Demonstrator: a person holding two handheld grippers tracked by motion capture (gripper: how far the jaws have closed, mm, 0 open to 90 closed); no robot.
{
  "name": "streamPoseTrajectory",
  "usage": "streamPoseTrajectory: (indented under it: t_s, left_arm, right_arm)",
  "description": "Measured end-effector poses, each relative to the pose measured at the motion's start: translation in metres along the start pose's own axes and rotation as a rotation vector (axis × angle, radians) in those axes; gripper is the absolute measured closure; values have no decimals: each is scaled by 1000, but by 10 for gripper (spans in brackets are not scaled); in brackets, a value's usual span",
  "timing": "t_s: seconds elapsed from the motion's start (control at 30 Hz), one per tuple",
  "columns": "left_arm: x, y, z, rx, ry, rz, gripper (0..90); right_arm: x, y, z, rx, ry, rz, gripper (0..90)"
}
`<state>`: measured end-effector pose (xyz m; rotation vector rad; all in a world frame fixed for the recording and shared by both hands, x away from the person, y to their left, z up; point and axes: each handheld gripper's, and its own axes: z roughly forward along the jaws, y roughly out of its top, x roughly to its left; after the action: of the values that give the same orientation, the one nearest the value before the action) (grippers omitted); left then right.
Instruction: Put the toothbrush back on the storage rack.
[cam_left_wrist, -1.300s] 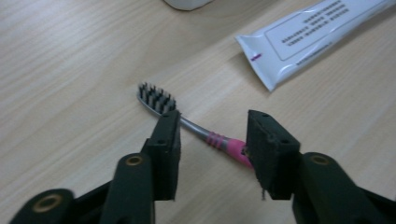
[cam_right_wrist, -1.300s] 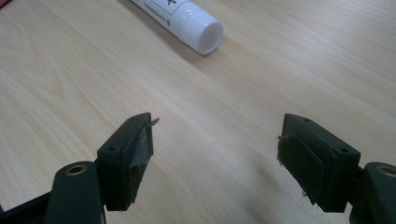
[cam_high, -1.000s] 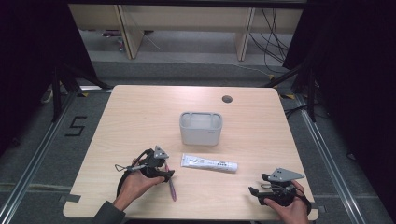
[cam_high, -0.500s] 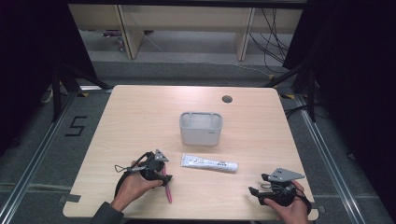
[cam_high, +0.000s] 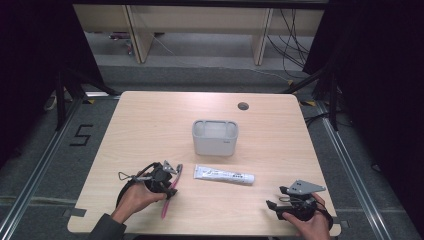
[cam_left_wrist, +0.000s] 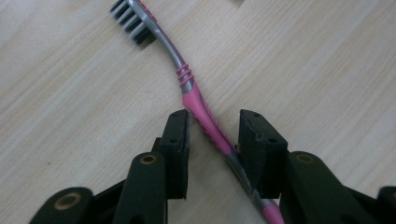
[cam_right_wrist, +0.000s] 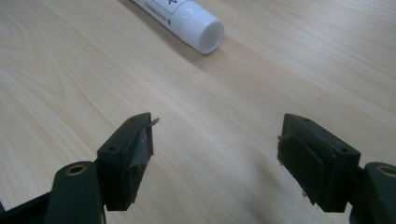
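Near the front left corner of the pale wood-grain surface (cam_high: 150, 120), a pink and grey toothbrush (cam_left_wrist: 189, 86) is lying flat, a slim curved stick of smooth plastic with ribbed grey bands at its neck and a block of dark and white bristles at its head. Seen from the high view, its long axis is running from near to far, tilting slightly to the right as it goes away, with the far end reaching toward the grey container (cam_high: 215, 137) and the handle end pointing back at the near edge. The left tongs (cam_left_wrist: 212, 133), matte black with blocky rectangular pads, are straddling the pink rubbery grip of the handle; their jaws have just been closing, one pad is meeting the handle while the other is standing a little off it, so they are not yet clamping it. Just to the right of the brush, a white toothpaste tube (cam_high: 223, 174) is lying crosswise, a glossy flattened cylinder with dark print, its round white cap (cam_right_wrist: 208, 32) facing the right tongs (cam_right_wrist: 215, 140). Those tongs are resting at the near right of the surface in a hand (cam_high: 307, 225), their jaws spread wide over bare wood with nothing between them. Farther back at the middle, the grey container is standing upright, a rounded rectangular tub with matte walls.
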<state>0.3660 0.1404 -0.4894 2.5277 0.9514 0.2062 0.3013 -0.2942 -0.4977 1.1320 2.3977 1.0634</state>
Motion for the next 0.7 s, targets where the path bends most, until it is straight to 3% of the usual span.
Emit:
streamPoseTrajectory:
  t_s: [0.3,0.4,0.43,0.67,0.7]
  left_arm:
    - [6,1,-4,69,-15,50,767]
    - [9,1,-4,75,-9,58,788]
    - [10,2,-4,95,-20,44,803]
    - [12,8,-3,130,-17,75,809]
    - [10,10,-2,152,-15,74,811]
  right_arm:
    - [-1,0,0,-5,-4,-9,272]
    - [0,0,0,0,1,0,272]
    - [0,0,0,0,1,-4,272]
    - [0,0,0,0,1,-3,272]
    - [0,0,0,1,1,-2,272]
